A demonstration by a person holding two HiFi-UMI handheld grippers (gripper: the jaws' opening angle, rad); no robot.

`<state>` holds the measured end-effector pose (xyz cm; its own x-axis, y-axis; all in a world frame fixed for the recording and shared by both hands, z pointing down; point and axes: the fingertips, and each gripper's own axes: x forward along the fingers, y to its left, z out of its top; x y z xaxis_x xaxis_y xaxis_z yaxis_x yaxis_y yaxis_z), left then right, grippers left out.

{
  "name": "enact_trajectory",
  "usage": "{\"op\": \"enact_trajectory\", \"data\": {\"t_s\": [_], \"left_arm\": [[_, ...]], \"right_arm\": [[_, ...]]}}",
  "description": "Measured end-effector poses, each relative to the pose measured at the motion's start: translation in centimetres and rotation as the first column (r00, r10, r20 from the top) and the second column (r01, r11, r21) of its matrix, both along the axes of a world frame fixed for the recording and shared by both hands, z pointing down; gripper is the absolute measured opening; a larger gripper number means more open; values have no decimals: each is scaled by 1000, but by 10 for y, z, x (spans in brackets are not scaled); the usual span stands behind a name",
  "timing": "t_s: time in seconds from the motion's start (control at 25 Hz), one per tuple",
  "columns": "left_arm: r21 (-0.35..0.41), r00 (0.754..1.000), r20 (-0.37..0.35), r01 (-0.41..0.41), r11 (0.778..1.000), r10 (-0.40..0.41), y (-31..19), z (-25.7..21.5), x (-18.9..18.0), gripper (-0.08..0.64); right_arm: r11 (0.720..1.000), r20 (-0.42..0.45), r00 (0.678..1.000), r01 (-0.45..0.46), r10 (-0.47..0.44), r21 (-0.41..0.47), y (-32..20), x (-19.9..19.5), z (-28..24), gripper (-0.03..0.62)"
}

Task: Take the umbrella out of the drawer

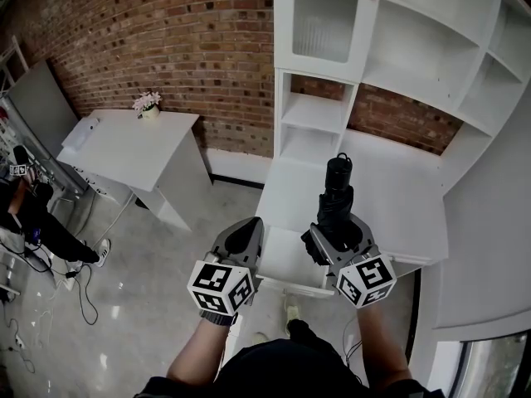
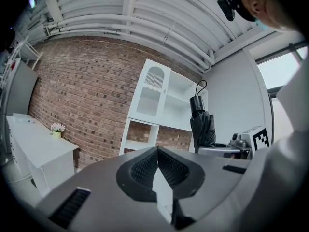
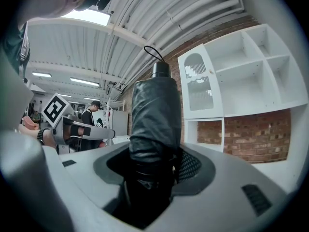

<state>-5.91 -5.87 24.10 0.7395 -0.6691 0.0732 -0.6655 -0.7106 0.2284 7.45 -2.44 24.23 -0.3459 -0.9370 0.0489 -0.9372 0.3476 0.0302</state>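
**user1:** what are the 2 claws doing, closest stuff first?

**user2:** the right gripper [image 3: 155, 154] is clamped round the lower end of the umbrella [image 3: 154, 112]. It's black, folded up, and standing upright between the jaws with its round cap and a thin strap loop [image 3: 153, 53] at the top. The left gripper [image 2: 157, 151] has both jaws pressed together with nothing in them, and it floats just beside the right one at about the same height.

**user1:** so where's the umbrella vs the drawer?

**user2:** out of it. From the head view the drawer [image 1: 286, 264] is pulled open right under the 2 grippers, and the umbrella is up above it in the right gripper, not touching it. I can't tell if there's anything inside the drawer.

**user1:** and behind that?

**user2:** a white desk top [image 1: 398, 197], then the white shelf unit [image 1: 431, 48] with 1 glazed door [image 1: 325, 23]. Past it is the brick wall [image 1: 166, 40]. Off to the left there's a white table [image 1: 133, 152] with a small flower pot [image 1: 148, 106], and a person [image 1: 29, 210] at the far left edge.
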Motion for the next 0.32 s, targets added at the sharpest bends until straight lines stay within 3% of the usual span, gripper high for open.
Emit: {"op": "enact_trajectory", "data": {"t_s": [0.32], "left_arm": [[9,1000,-6,9,1000,-8,-3,-7,-1,7]], "right_arm": [[1000,2,1000,5,-5,22,-3,-1,-13,229]]}}
